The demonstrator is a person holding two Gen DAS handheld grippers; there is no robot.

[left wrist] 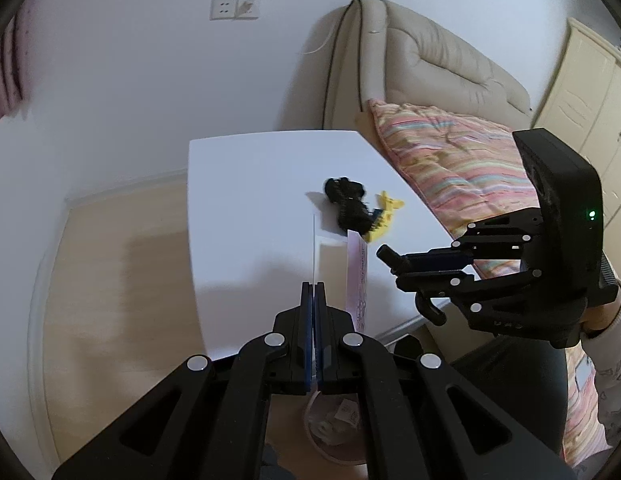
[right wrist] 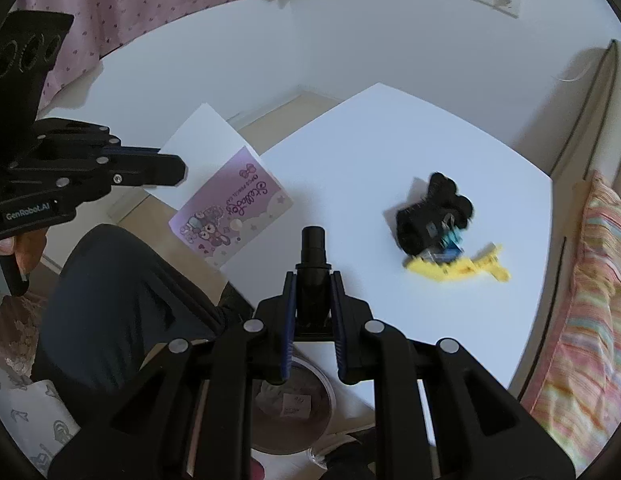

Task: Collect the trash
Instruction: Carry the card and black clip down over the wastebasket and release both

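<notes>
We hold two grippers above a white bench (right wrist: 390,140); taking the bench as our landmark, everything else sits around it.

The left gripper (left wrist: 313,292) has its fingers pressed together on a thin card package (right wrist: 230,208), which has a white back and a pink printed face with cartoon figures. In the left wrist view the package shows edge-on, rising straight from between the fingers over the bench's near part. In the right wrist view it hangs off the bench's left edge, partly above the floor.

The right gripper (right wrist: 312,280) has its fingers closed narrowly on a black cylindrical piece (right wrist: 313,252), whose round end sticks out past the fingertips. In the left wrist view this gripper hovers over the bench's right edge, with a hooked black part hanging below it.

On the bench, toward its far right part, lies a black clump (right wrist: 434,212) touching a yellow plastic piece (right wrist: 458,266), with a small blue bit between them. Both are well apart from either gripper.

Below the bench's near edge stands a round trash bin (right wrist: 326,396) with some scraps inside. A striped quilt (left wrist: 450,160) lies just beside the bench's right side, and a cream sofa (left wrist: 430,60) stands behind it. A dark-trousered knee (right wrist: 122,292) is near the bench's left front corner.
</notes>
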